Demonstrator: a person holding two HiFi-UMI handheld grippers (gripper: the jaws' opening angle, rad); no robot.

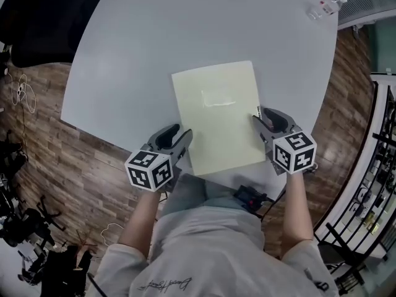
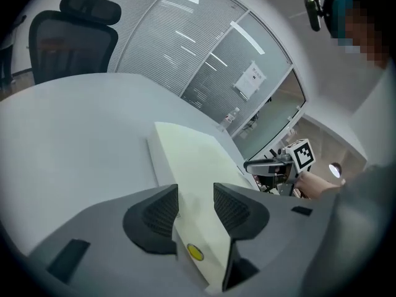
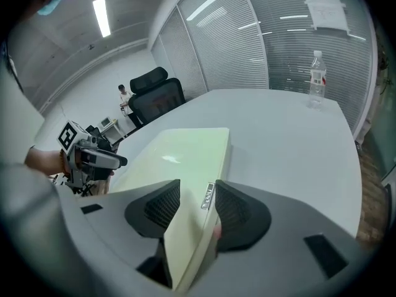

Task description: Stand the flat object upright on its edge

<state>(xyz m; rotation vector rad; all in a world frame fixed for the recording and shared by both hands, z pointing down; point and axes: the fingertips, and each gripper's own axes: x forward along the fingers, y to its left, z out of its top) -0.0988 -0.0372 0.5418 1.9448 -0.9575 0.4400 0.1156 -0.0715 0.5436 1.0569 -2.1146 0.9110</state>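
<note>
Head view: flat pale board [image 1: 216,113], bottle [image 1: 326,5] well apart

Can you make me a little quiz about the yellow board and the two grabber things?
1. True or false: the pale yellow board is standing upright on its edge.
2. The water bottle stands: A) on the board, B) at the far right corner of the grey table, C) on the floor.
3. Fill in: the left gripper and the right gripper each have an edge of the board between their ____.
Key: 1 false, it lies flat; 2 B; 3 jaws.
</note>
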